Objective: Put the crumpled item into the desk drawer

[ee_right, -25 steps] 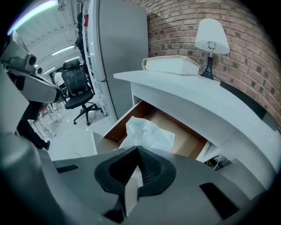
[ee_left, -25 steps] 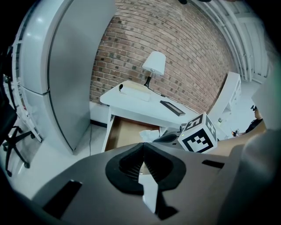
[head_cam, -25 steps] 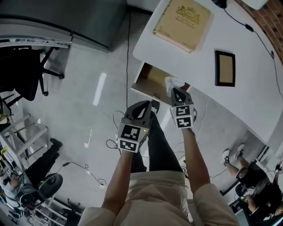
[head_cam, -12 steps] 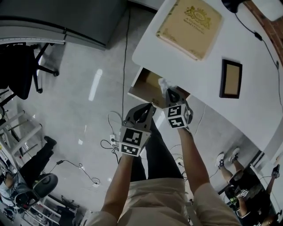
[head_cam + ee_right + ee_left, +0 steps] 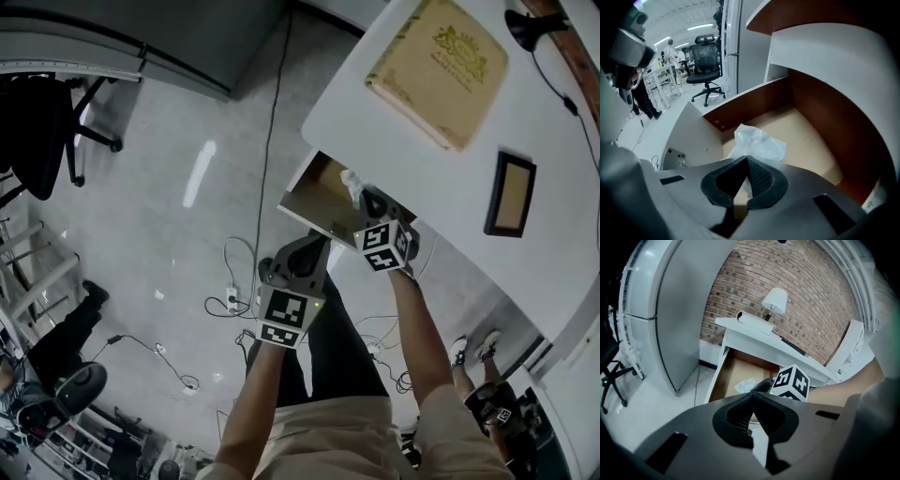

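The desk (image 5: 441,178) filled the head view's upper right, its open drawer (image 5: 314,202) jutting out from under the desktop toward the left. The right gripper (image 5: 367,195) reached over the drawer's front edge with the crumpled item (image 5: 757,140) pinched in its jaws, above the drawer's floor. The left gripper (image 5: 314,244), jaws together, hung outside the drawer, left of the right one and nearer the person. On the desktop lay a book (image 5: 439,56), a picture frame (image 5: 511,195) to its right and a lamp (image 5: 774,300) behind. An office chair (image 5: 37,141) stood well apart at far left.
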Action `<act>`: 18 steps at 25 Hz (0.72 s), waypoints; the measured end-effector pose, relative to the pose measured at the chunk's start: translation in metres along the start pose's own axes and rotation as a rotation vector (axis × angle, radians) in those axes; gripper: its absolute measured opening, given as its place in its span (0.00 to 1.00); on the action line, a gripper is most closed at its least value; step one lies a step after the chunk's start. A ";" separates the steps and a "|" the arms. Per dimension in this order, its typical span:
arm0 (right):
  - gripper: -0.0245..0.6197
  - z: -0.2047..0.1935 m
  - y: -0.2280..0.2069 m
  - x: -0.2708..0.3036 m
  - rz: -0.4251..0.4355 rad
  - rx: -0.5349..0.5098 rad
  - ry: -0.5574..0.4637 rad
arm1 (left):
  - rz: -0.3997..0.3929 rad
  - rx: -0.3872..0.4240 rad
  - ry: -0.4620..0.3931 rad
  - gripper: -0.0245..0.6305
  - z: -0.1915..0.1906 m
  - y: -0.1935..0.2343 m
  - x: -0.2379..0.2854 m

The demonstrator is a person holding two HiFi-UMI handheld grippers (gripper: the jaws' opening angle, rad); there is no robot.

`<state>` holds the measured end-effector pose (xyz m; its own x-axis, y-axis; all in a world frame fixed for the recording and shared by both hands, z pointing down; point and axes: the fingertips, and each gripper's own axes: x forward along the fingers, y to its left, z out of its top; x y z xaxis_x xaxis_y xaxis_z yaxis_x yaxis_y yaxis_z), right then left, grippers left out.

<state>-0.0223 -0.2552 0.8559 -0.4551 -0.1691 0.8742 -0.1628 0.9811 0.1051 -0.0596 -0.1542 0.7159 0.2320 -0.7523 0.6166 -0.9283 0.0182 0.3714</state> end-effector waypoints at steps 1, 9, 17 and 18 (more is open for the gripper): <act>0.08 -0.001 -0.003 0.006 -0.001 -0.008 0.004 | 0.003 0.000 -0.002 0.06 0.000 0.003 0.003; 0.08 -0.003 0.008 0.031 0.045 -0.056 0.024 | 0.018 -0.017 -0.004 0.06 -0.009 0.015 0.006; 0.08 -0.006 0.012 0.039 0.057 -0.083 0.038 | 0.041 -0.033 -0.005 0.06 -0.019 0.025 -0.003; 0.08 -0.006 0.013 0.039 0.061 -0.078 0.040 | 0.046 -0.036 0.001 0.06 -0.022 0.028 -0.007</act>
<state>-0.0368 -0.2488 0.8946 -0.4269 -0.1060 0.8980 -0.0664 0.9941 0.0858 -0.0804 -0.1340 0.7373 0.1895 -0.7491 0.6347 -0.9270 0.0766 0.3671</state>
